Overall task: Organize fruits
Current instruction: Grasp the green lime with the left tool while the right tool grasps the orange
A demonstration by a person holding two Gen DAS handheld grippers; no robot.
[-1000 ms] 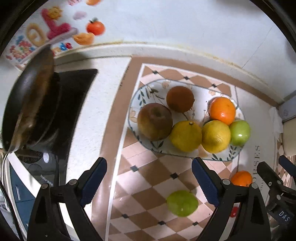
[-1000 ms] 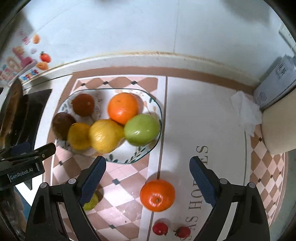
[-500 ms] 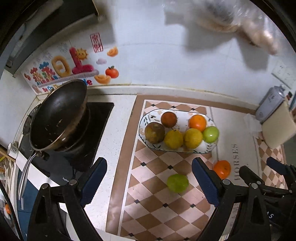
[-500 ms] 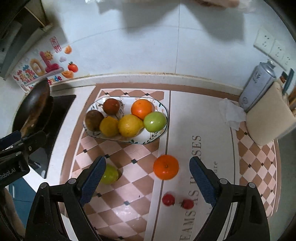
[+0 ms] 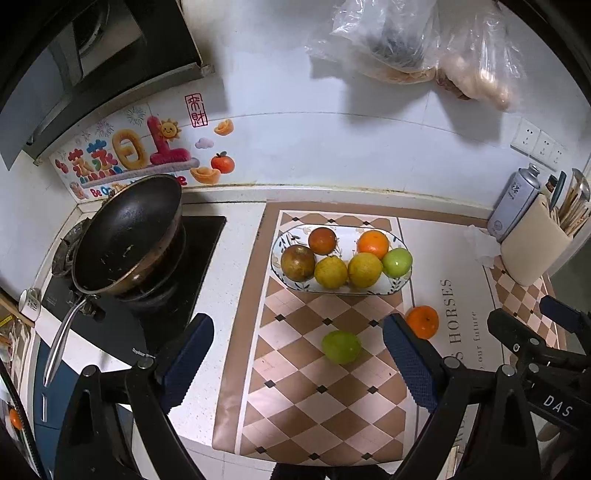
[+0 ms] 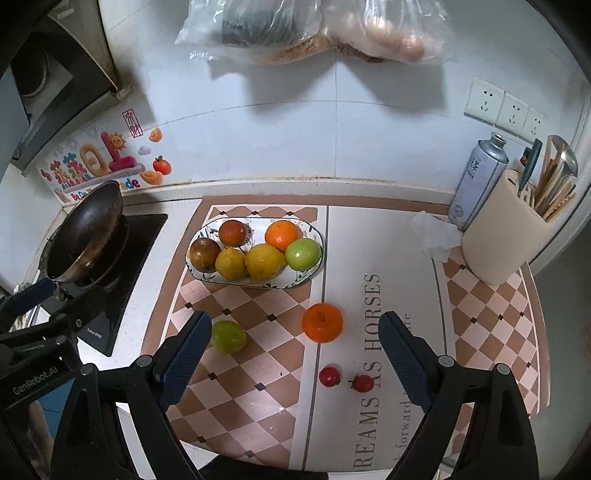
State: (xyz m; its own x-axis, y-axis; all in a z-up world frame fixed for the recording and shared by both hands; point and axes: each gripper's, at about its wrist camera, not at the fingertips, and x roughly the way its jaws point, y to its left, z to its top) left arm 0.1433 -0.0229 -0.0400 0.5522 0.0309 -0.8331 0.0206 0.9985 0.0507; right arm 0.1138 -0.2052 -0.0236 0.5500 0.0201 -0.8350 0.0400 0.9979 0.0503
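The left gripper (image 5: 297, 356) hangs above a checkered counter mat (image 5: 295, 413), its blue-padded fingers (image 5: 186, 360) spread wide and holding nothing; the right gripper (image 6: 293, 356) is likewise spread and empty over the same mat. Between the left gripper's fingers, on the mat, lies a loose green fruit (image 5: 340, 347), with a loose orange (image 5: 423, 322) just beside the right-hand finger. From the right wrist camera the same green fruit (image 6: 228, 336) sits partly behind the left-hand finger, the orange (image 6: 322, 322) lies between the fingers, and two small red fruits (image 6: 345, 379) rest nearer the camera on the mat's lettered panel. Farther back, an oval patterned plate (image 5: 400, 284) carries six fruits: a brown one, a dark reddish one, two yellow ones, an orange and a green one, packed touching one another. To the left, a dark frying pan (image 5: 127, 236) sits tilted on a black stove (image 5: 207, 236). At the far right stand a grey canister (image 6: 478, 181) and a cream utensil holder (image 6: 498, 240), with crumpled white tissue (image 6: 436, 232) near them. Clear plastic bags (image 6: 314, 29) hang on the white tiled wall.
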